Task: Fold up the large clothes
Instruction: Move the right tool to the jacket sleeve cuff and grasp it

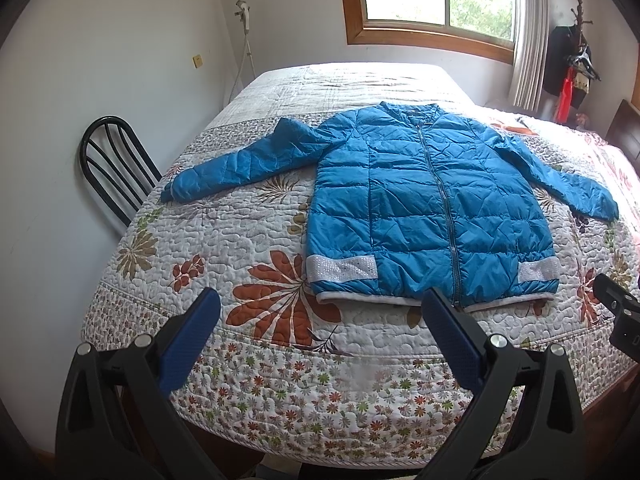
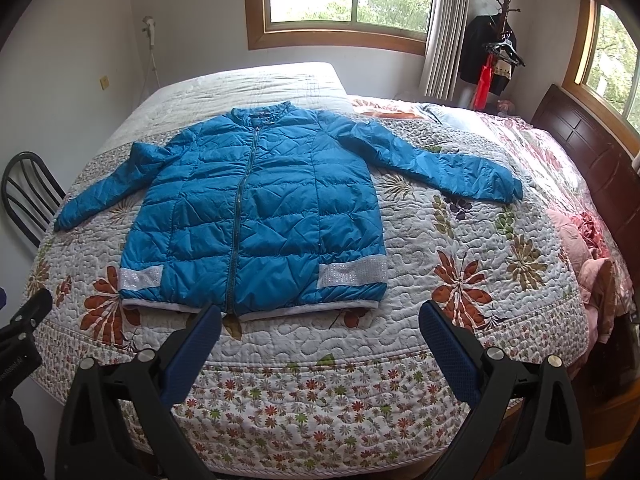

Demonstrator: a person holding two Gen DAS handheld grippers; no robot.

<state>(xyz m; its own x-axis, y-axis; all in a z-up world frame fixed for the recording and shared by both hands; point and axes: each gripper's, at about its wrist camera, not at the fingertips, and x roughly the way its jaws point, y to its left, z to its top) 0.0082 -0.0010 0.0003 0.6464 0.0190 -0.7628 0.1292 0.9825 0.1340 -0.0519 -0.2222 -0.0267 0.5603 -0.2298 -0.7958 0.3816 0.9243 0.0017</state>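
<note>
A blue quilted jacket lies flat, zipped, front up on the floral quilt, both sleeves spread out to the sides; it also shows in the right wrist view. Silver bands sit at both lower corners of its hem. My left gripper is open and empty, held above the bed's near edge, just short of the hem's left half. My right gripper is open and empty, just short of the hem's right half. The right gripper's body shows at the left wrist view's right edge.
The bed with its floral quilt fills both views. A black metal chair stands at the bed's left side. A dark wooden headboard and pink bedding are at the right. A coat rack stands by the window.
</note>
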